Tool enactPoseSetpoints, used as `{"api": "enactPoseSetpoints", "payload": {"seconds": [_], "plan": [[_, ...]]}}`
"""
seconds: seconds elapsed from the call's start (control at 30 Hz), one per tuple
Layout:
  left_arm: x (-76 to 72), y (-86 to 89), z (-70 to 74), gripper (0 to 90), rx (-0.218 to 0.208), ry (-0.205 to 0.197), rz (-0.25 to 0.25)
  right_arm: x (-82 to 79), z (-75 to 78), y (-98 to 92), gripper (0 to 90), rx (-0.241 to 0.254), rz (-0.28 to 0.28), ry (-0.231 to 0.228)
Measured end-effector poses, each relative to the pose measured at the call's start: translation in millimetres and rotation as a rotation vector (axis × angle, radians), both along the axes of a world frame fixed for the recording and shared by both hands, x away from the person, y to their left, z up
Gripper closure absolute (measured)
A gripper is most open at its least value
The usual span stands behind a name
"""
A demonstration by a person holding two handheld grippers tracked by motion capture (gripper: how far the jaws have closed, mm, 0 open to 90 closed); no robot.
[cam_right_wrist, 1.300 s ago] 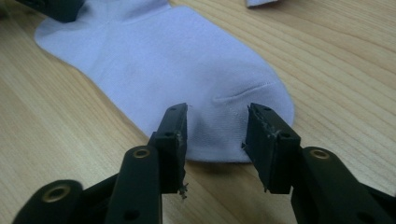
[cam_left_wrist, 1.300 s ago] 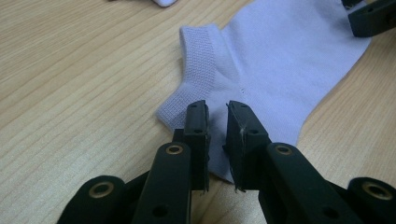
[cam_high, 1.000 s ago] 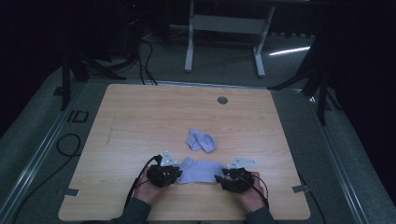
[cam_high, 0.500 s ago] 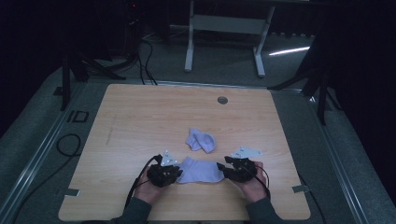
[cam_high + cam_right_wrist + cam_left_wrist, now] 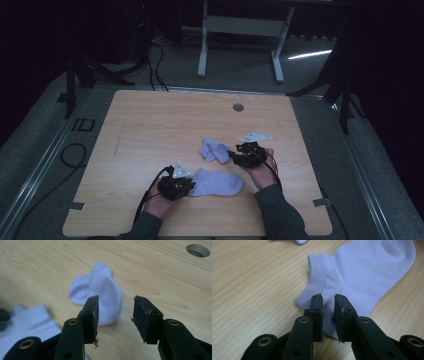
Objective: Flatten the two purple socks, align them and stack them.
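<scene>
Left gripper [image 5: 327, 302], jaws nearly together, pinches the cuff edge of a flat pale lilac cotton sock [image 5: 367, 272] lying on the light wooden table [image 5: 150, 125]. Right gripper [image 5: 115, 312], jaws apart and empty, hovers near a crumpled lilac sock [image 5: 100, 295].

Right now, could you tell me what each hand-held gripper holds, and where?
The left hand-held gripper pinches the flat sock near its cuff edge; the right hand-held gripper holds nothing.

Flat sock [image 5: 367, 272] toe cut off by left gripper view's edge; heel edge hidden behind jaws.
</scene>
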State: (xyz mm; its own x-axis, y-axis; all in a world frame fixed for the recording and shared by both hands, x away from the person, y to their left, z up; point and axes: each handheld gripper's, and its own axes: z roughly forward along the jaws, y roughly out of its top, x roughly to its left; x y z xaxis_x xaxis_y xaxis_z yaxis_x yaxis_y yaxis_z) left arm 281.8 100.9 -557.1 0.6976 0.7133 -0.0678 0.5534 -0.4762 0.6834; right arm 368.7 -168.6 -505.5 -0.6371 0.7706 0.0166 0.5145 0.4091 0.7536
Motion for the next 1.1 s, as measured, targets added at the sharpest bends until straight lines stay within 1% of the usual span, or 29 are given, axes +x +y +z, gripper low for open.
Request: {"api": "enactPoseSetpoints", "payload": {"seconds": [0.07, 0.1, 0.13, 0.17, 0.2, 0.27, 0.3, 0.33, 0.37, 0.4, 0.43, 0.47, 0.5, 0.57, 0.63, 0.67, 0.77, 0.8, 0.83, 0.93, 1.07, 1.1], "plan": [[0.2, 0.0, -0.2, 76.9, -0.002, 0.0, 0.001, 7.7, -0.8, 3.3, 55.3, -0.014, -0.003, 0.005], [0.1, -0.2, -0.3, 76.8, -0.003, -0.001, 0.002, 14.9, -3.1, 7.5, 55.2, -0.022, -0.005, 0.017], [0.1, -0.2, -0.3, 76.8, -0.003, -0.001, 0.001, 14.9, -3.1, 7.5, 55.2, -0.022, -0.005, 0.017], [0.1, -0.2, -0.1, 76.8, -0.001, 0.001, 0.001, 22.4, -7.0, 12.4, 55.0, -0.029, -0.007, 0.036], [0.1, -0.2, -0.1, 76.8, -0.001, 0.001, 0.001, 26.0, -9.3, 14.9, 55.3, -0.033, -0.009, 0.044], [0.1, -0.1, 0.0, 76.9, 0.001, 0.001, 0.0, 26.0, -9.3, 14.9, 55.3, -0.033, -0.009, 0.044], [0.1, -0.3, 0.1, 76.9, 0.001, 0.001, 0.001, 29.3, -11.6, 17.0, 55.8, -0.035, -0.011, 0.05], [0.2, -0.4, 0.0, 76.8, -0.001, 0.0, 0.002, 36.1, -17.0, 23.9, 60.6, -0.042, -0.012, 0.065], [0.3, -0.5, 0.0, 76.8, 0.0, 0.0, 0.001, 37.5, -18.8, 26.4, 62.7, -0.048, -0.007, 0.066], [0.3, -0.5, 0.0, 76.8, 0.0, 0.0, 0.001, 37.5, -18.8, 26.4, 62.7, -0.048, -0.007, 0.066], [0.2, -0.6, 0.0, 76.8, 0.0, 0.001, 0.001, 38.6, -20.5, 28.9, 65.4, -0.058, -0.002, 0.07], [0.1, -0.6, 0.1, 76.8, 0.001, 0.001, -0.001, 39.9, -23.9, 32.9, 75.6, -0.083, 0.007, 0.072], [0.1, -0.6, 0.1, 76.8, 0.001, 0.001, -0.001, 39.9, -23.9, 32.9, 75.6, -0.083, 0.007, 0.072], [0.2, -0.5, 0.0, 76.8, -0.001, 0.0, 0.0, 38.2, -25.3, 35.3, 84.8, -0.084, 0.02, 0.085], [0.6, -0.3, -0.2, 76.8, -0.003, 0.0, -0.001, 33.7, -25.1, 37.6, 86.1, -0.085, 0.043, 0.09], [0.7, -0.3, -0.2, 76.7, -0.004, 0.0, 0.0, 28.9, -23.7, 38.6, 86.2, -0.083, 0.059, 0.087], [1.0, -0.1, -0.1, 76.7, -0.004, 0.002, -0.002, 20.7, -20.1, 38.2, 86.2, -0.072, 0.072, 0.082], [0.9, -0.1, -0.2, 76.7, -0.006, 0.002, 0.0, 20.7, -20.1, 38.2, 86.2, -0.072, 0.072, 0.082], [1.0, 0.0, -0.2, 76.8, -0.006, 0.003, 0.0, 15.0, -17.1, 35.8, 86.2, -0.046, 0.073, 0.072], [1.1, 0.2, 0.0, 76.7, -0.003, 0.004, -0.002, 8.0, -12.6, 31.3, 86.2, -0.023, 0.064, 0.06], [1.3, 0.3, 0.0, 76.7, -0.001, 0.002, -0.003, 5.3, -6.9, 24.4, 86.1, -0.002, 0.05, 0.045], [1.3, 0.3, 0.0, 76.7, -0.002, 0.002, -0.003, 4.8, -3.1, 19.4, 86.1, 0.008, 0.033, 0.039]]}}
